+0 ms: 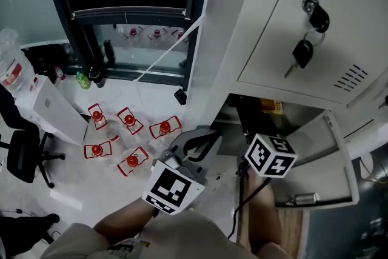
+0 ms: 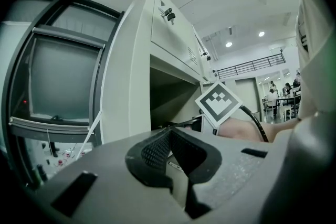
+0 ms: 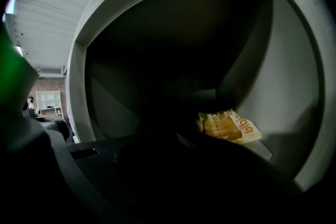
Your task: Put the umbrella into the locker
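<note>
One locker bank (image 1: 267,21) of pale grey metal fills the right of the head view. Its upper door is closed, and below it one compartment (image 3: 294,71) stands open. That compartment's door (image 1: 330,154) is swung out to the right. Left of the lockers rises a dark window frame (image 1: 130,12), and an office chair (image 1: 24,154) sits at the left edge of the floor.

The right gripper (image 3: 170,139) reaches into the open compartment, and its marker cube (image 1: 271,154) shows at the mouth. Its jaws are drawn almost fully together. In its own view they lie in deep shadow, so I cannot tell whether anything is pinched between them.

The left gripper (image 1: 206,137) hangs outside, just left of the compartment, pointing towards the lockers. Its pads (image 2: 152,152) meet at the tips with nothing between them.

Several red-capped water bottles (image 1: 130,121) lie clustered on the floor under the window. A yellow snack packet (image 3: 228,127) rests on the compartment floor against the right wall. A key (image 1: 303,51) dangles from the upper door's lock.

The umbrella cannot be made out in any view. The dark inside the compartment hides whatever lies ahead of the right jaws.
</note>
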{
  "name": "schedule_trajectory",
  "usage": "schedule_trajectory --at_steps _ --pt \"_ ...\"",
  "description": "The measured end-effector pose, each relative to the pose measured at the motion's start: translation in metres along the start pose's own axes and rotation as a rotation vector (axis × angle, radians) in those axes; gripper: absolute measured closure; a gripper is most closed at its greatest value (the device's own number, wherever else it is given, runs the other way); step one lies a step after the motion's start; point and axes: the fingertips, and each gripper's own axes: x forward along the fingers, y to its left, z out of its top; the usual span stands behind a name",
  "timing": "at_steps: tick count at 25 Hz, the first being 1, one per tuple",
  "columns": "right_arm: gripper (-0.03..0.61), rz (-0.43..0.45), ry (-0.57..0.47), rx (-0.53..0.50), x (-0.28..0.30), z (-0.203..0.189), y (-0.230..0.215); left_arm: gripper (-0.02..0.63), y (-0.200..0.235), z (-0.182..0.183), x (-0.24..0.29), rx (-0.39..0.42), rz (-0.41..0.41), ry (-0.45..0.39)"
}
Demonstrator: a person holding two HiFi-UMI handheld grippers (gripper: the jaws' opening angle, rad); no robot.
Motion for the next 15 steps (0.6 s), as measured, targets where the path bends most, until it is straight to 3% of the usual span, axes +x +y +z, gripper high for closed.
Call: schedule_trajectory --at_steps 4,15 --pt "0.554 0.022 0.031 -0.044 0.013 0.004 0.004 0.607 -0.004 -0.003 0.003 0.017 -0.007 0.006" --pt "0.552 0.042 0.08 -0.141 0.047 0.009 0.01 0.607 -0.008 -0.002 0.008 -0.028 -0.007 -0.011"
